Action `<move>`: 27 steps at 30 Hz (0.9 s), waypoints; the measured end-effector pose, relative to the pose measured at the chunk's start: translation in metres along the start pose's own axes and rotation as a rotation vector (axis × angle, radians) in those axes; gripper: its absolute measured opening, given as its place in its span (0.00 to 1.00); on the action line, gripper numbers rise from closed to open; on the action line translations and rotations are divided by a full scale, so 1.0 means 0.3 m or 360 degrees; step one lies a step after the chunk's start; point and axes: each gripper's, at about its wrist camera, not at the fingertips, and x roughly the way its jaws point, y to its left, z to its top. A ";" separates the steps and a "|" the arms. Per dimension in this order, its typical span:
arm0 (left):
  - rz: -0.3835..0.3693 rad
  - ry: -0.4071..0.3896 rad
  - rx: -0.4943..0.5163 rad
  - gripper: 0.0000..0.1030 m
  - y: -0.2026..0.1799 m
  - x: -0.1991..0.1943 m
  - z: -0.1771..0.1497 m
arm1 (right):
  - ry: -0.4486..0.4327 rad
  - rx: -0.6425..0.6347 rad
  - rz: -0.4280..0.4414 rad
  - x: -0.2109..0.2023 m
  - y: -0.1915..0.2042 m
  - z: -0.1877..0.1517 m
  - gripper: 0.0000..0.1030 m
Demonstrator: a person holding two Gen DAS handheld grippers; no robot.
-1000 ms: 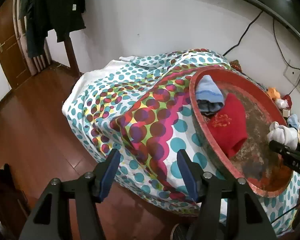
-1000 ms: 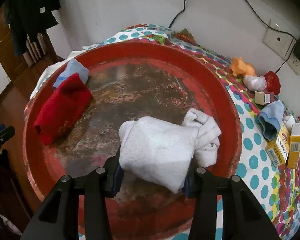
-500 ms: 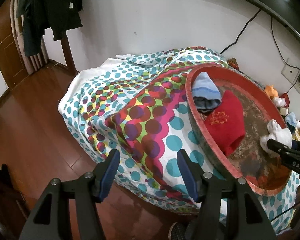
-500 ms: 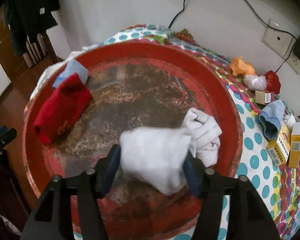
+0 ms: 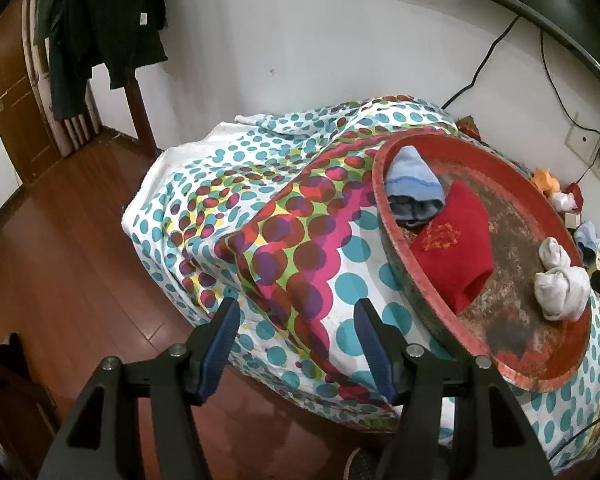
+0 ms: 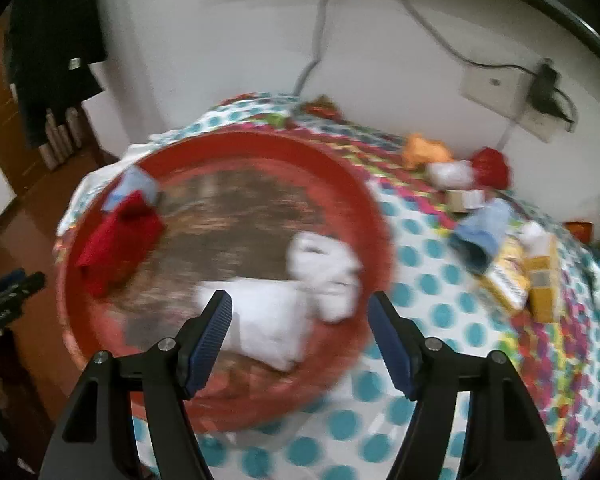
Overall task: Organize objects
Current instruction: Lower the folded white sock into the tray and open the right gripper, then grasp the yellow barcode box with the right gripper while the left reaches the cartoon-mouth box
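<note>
1. Now the right gripper (image 6: pixel 300 332) has just been opening its fingers (image 6: pixel 214 336); they stand wide apart and grip nothing.
2. Beyond and between those fingers lies the white rolled sock (image 6: pixel 268 320), resting on the floor of the red tray (image 6: pixel 376 216), free of both pads (this view is blurred, so fine detail is lost).
3. A second white sock bundle (image 6: pixel 324 268) lies touching it, further from the fingers and slightly right.
4. Far to the left of the right fingers, inside the tray, lie a red sock (image 6: pixel 116 244) and a light blue sock (image 6: pixel 134 186) beside it.
5. Right of the tray, on the dotted cloth (image 6: pixel 428 280) that covers the counter, sit a blue sock (image 6: pixel 480 236), yellow boxes (image 6: pixel 540 284), an orange toy (image 6: pixel 426 152) and a red item (image 6: pixel 490 166).
6. The left gripper (image 5: pixel 294 344) holds its fingers (image 5: pixel 220 344) wide open with nothing between them, out over the cloth's hanging edge and the wooden floor (image 5: pixel 60 280).
7. From the left wrist view, the tray (image 5: pixel 384 216) stands up and to the right of the fingers, with both white socks (image 5: pixel 560 288) near its right rim.
</note>
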 end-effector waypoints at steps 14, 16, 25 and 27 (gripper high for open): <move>0.0020 -0.0110 0.0168 0.59 -0.048 -0.039 0.018 | 0.0060 0.0341 -0.0469 0.008 -0.603 -0.157 0.67; 0.0012 -0.0157 0.0216 0.59 -0.063 -0.062 0.027 | 0.0074 0.0329 -0.0515 0.029 -0.655 -0.170 0.68; -0.0093 -0.0147 0.0586 0.59 -0.256 -0.163 0.019 | 0.0107 0.0188 -0.0567 0.158 -0.745 -0.138 0.68; -0.0137 -0.0175 0.0711 0.59 -0.326 -0.203 0.012 | 0.0094 0.0140 -0.0578 0.181 -0.738 -0.123 0.68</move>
